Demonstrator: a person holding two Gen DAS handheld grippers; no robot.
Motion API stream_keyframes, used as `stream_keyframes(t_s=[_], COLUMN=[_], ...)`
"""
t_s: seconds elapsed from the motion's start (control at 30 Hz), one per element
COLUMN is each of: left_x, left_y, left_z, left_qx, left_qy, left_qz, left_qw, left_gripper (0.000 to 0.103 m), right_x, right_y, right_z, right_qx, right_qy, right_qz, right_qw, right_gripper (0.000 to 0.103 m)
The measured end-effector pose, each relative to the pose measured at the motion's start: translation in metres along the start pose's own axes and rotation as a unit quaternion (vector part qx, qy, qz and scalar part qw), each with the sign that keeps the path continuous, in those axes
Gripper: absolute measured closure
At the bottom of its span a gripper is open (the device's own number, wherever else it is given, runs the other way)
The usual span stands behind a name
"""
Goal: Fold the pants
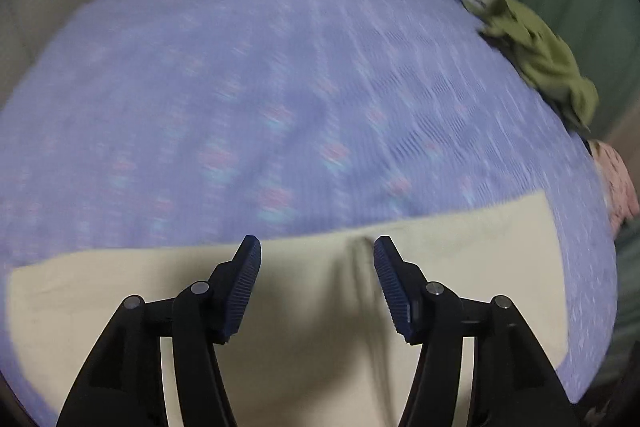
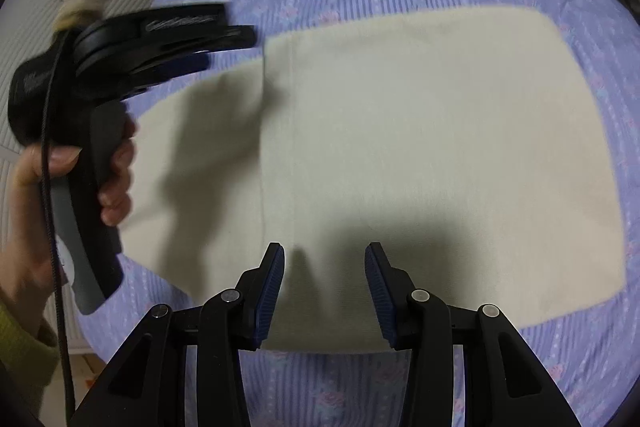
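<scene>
Looking along the left gripper, jaws spread and empty, the cream pants lie flat on the purple bedspread directly beneath. In the right wrist view, the right gripper is likewise spread, holding nothing, above the near edge of the pants. Risk: pinching bedspread together with cloth would drag both and ruin the fold.

Our left wrist view looks low and close across the bed toward its far edge. Our right wrist view looks down from higher, facing the same cream pants, which both views share with the purple bedspread.
</scene>
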State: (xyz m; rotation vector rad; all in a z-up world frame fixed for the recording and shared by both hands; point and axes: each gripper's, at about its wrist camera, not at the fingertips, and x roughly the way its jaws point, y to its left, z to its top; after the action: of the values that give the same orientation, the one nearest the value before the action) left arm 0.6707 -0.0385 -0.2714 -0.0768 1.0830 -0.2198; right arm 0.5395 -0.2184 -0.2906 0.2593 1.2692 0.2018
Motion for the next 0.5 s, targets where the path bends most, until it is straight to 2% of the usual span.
stream_keyframes(t_s=[0.03, 0.1, 0.17, 0.2, 0.23, 0.3, 0.43, 0.5], left_x=[-0.014, -0.047, -0.073, -0.091, -0.102, -0.122, -0.159, -0.168], left_y=[0.012, 0.037, 0.052, 0.068, 0.077, 0.099, 0.144, 0.163], left_z=[-0.001, -0.011, -0.021, -0.032, -0.04, -0.055, -0.09, -0.106], left_qx=[-0.01, -0.03, -0.045, -0.057, -0.064, -0.078, -0.098, -0.111], left_qy=[-0.009, -0.029, -0.044, -0.051, -0.052, -0.055, -0.061, -0.06], left_qz=[0.001, 0.015, 0.027, 0.028, 0.029, 0.038, 0.065, 0.064], left_qw=[0.9999, 0.999, 0.9977, 0.9967, 0.9961, 0.9947, 0.9912, 0.99], left_gripper=[0.045, 0.032, 0.028, 0.025, 0.022, 0.02, 0.016, 0.012], right_x=[-0.004, -0.014, -0.023, -0.028, -0.033, -0.039, -0.038, -0.03], right_y=[0.004, 0.016, 0.029, 0.04, 0.052, 0.073, 0.12, 0.148], right_z=[0.003, 0.01, 0.017, 0.021, 0.025, 0.031, 0.034, 0.037], right_qx=[-0.003, -0.01, -0.017, -0.025, -0.033, -0.047, -0.068, -0.077], right_qy=[-0.006, -0.02, -0.035, -0.044, -0.054, -0.073, -0.089, -0.093], right_qz=[-0.002, -0.004, -0.001, -0.002, -0.005, -0.008, -0.006, 0.001], right_qw=[1.0, 1.0, 0.999, 0.999, 0.998, 0.996, 0.994, 0.993], right_gripper=[0.059, 0.059, 0.059, 0.057, 0.046, 0.035, 0.03, 0.028])
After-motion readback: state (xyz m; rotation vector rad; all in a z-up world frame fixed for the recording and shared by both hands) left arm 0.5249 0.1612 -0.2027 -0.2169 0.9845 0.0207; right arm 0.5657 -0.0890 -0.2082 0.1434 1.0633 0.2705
